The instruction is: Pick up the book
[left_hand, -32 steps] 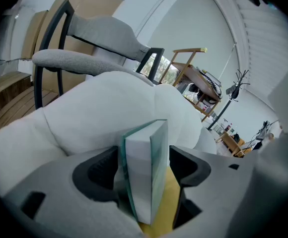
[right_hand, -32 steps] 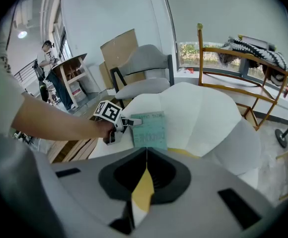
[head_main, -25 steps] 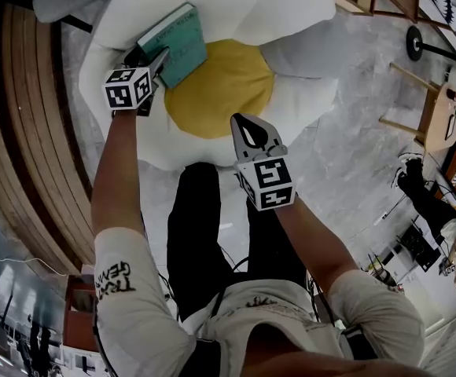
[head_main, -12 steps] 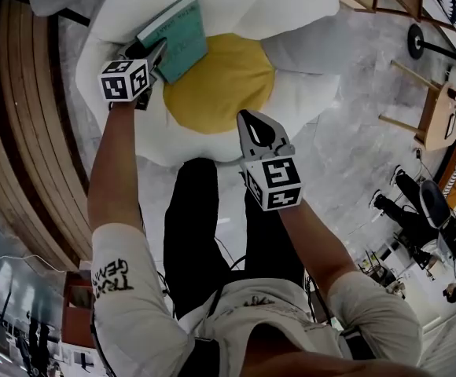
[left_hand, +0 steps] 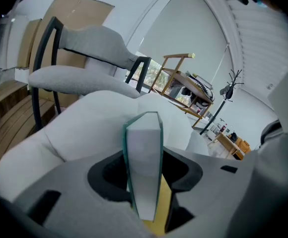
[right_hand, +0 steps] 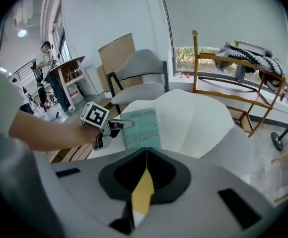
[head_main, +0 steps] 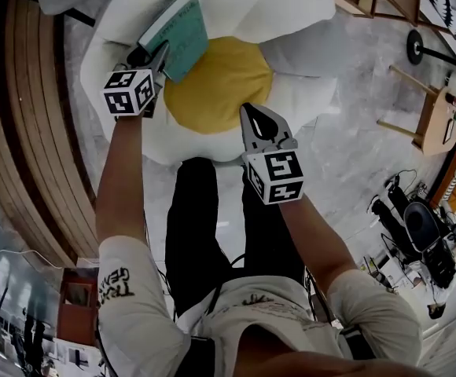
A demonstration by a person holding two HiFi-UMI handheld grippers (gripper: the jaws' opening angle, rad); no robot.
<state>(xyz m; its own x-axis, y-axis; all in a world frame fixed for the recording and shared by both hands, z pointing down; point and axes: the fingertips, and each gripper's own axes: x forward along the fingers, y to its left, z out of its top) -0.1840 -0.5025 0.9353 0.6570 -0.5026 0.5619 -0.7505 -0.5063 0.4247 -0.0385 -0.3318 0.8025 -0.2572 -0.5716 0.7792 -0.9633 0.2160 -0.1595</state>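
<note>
Wooden boards [head_main: 23, 132]: run in curved strips left of the cushion [head_main: 236, 6].
Left gripper [head_main: 161, 53]: over the cushion's left lobe, pointing towards its far side. Its jaws have just been closing, and they now clamp the book [head_main: 182, 34] between them.
Book: teal cover, white page edges, above the cushion's left part, just left of the yellow centre [head_main: 216, 85]. It is tilted up, with one cover facing the right gripper [head_main: 253, 115]. The left gripper view shows the page edge upright between the two pads, one pad on each cover. Whether its lower end touches the cushion cannot be told.
Cushion: large, white and flower-shaped, with rounded lobes around the yellow centre.
Grey chair [left_hand: 84, 48]: behind the cushion's far left side, dark frame, padded seat and back.
Right gripper: at the cushion's near edge, just below the yellow centre. Its jaws are closed tip to tip with nothing between them.
Wooden rack [head_main: 436, 108]: well apart from the cushion, on the grey floor to its right.
</note>
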